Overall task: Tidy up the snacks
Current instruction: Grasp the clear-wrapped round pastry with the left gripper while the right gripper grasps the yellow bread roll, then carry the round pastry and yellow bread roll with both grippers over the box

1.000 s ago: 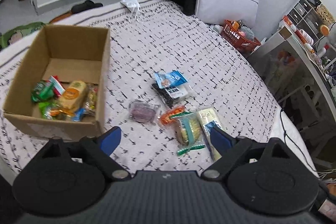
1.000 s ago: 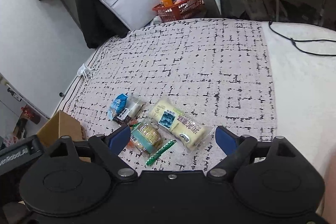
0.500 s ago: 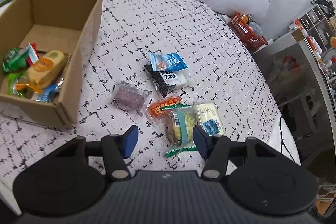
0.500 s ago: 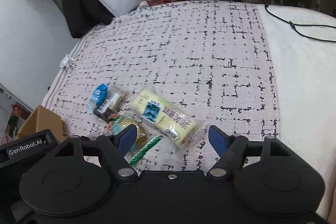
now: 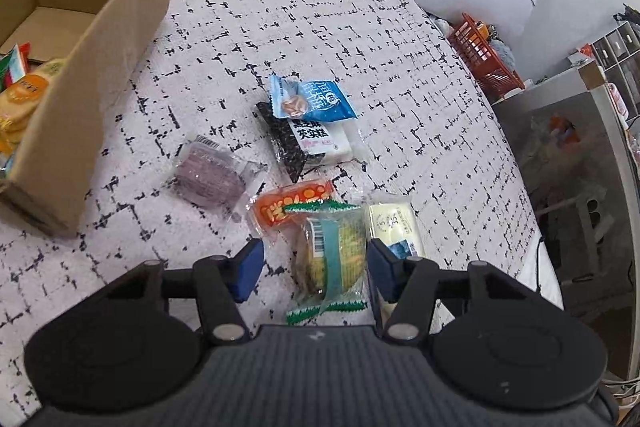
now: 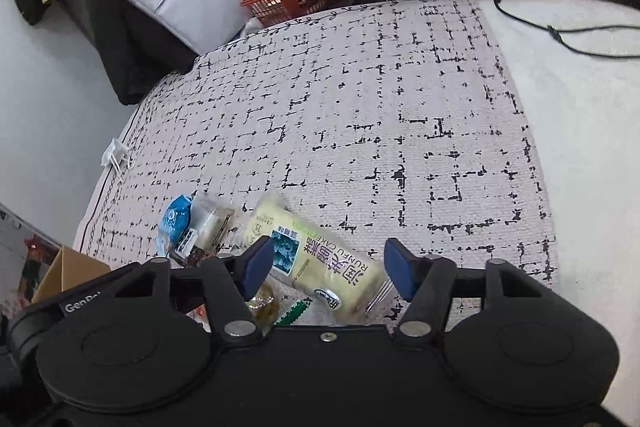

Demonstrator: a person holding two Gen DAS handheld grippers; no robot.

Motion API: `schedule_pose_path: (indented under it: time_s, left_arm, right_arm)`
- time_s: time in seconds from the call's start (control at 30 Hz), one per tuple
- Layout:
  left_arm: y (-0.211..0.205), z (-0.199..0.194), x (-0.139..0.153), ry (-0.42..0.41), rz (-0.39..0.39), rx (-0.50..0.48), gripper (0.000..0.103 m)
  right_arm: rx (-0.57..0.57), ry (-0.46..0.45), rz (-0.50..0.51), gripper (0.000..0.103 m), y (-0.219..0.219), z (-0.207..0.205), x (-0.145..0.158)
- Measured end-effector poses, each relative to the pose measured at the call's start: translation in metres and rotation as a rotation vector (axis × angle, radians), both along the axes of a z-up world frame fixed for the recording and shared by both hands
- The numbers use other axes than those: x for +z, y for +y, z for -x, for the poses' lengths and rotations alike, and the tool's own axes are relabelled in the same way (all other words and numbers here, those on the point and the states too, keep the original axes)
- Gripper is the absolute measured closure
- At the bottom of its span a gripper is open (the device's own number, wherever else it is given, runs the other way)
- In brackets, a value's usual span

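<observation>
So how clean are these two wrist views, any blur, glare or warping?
Left wrist: sharp, even light, small glints on the green-edged pastry wrapper; fisheye bends the cardboard box. Right wrist: the yellow rice cake packet slightly soft, the bedspread bowed, no harsh shadows.

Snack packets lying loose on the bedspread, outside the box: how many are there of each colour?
Blue foil packet: 1
Black-and-white wrapped cake: 1
Purple cake in clear wrap: 1
Orange packet: 1
Green-trimmed clear packet: 1
Pale yellow wrapped cake: 1
Total: 6 loose packets. More lie inside the brown cardboard box, cut off by the frame and not counted.
</observation>
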State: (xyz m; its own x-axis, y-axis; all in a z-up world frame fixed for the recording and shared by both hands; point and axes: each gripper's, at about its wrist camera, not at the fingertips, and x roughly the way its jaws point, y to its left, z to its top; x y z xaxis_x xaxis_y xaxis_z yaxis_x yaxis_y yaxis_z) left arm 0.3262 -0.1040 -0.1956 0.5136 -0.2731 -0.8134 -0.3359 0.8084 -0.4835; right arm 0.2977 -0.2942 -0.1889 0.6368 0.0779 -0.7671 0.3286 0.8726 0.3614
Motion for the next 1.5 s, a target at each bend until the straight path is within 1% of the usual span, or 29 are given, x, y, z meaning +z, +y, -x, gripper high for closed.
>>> schedule_pose_path:
  time_s: [0.17, 0.27, 0.37, 0.57, 0.67, 0.73, 0.83, 0.97, 1.1, 1.23, 1.33, 1.4, 1.5]
  left_arm:
    - [-0.01, -0.008, -0.007, 0.011, 0.0, -0.008, 0.046]
    - [-0.016, -0.013, -0.011, 0.016, -0.01, -0.022, 0.046]
    - [-0.022, -0.017, -0.016, 0.03, -0.032, -0.05, 0.05]
    - [-0.028, -0.022, -0.022, 0.05, -0.068, -0.092, 0.05]
    - [-0.031, -0.023, -0.024, 0.043, -0.089, -0.115, 0.05]
    - [-0.029, -0.023, -0.024, 0.033, -0.091, -0.121, 0.057]
    - [-0.025, -0.021, -0.024, 0.028, -0.082, -0.126, 0.06]
    - [-0.016, -0.015, -0.018, 0.015, -0.096, -0.123, 0.06]
    - [-0.004, -0.01, -0.009, 0.003, -0.093, -0.112, 0.06]
    - [0.007, -0.003, 0.005, -0.013, -0.094, -0.093, 0.06]
    - [0.016, 0.004, 0.016, -0.03, -0.099, -0.076, 0.06]
    - [0.023, 0.008, 0.022, -0.041, -0.106, -0.059, 0.06]
    - [0.033, 0.013, 0.028, -0.057, -0.114, -0.037, 0.06]
  right_arm:
    - [0.004, 0.017, -0.022, 0.054, 0.0, -0.003, -0.007]
    - [0.015, 0.051, -0.029, 0.059, 0.001, -0.004, -0.013]
    - [0.024, 0.073, -0.044, 0.064, 0.002, -0.001, -0.015]
    - [0.066, 0.114, -0.047, 0.065, 0.009, 0.002, -0.018]
    - [0.075, 0.122, -0.064, 0.063, 0.01, 0.004, -0.017]
    - [0.072, 0.118, -0.067, 0.063, 0.01, 0.003, -0.017]
    - [0.074, 0.116, -0.057, 0.06, 0.012, 0.002, -0.018]
    - [0.077, 0.102, -0.039, 0.051, 0.015, -0.002, -0.02]
    - [0.106, 0.08, 0.037, 0.05, 0.025, -0.006, -0.017]
    - [0.141, 0.032, 0.096, 0.039, 0.035, -0.008, -0.012]
    - [0.165, 0.004, 0.166, 0.02, 0.044, -0.011, -0.01]
    - [0.191, 0.016, 0.201, 0.02, 0.05, -0.015, -0.015]
    - [0.198, 0.056, 0.221, 0.021, 0.052, -0.02, -0.028]
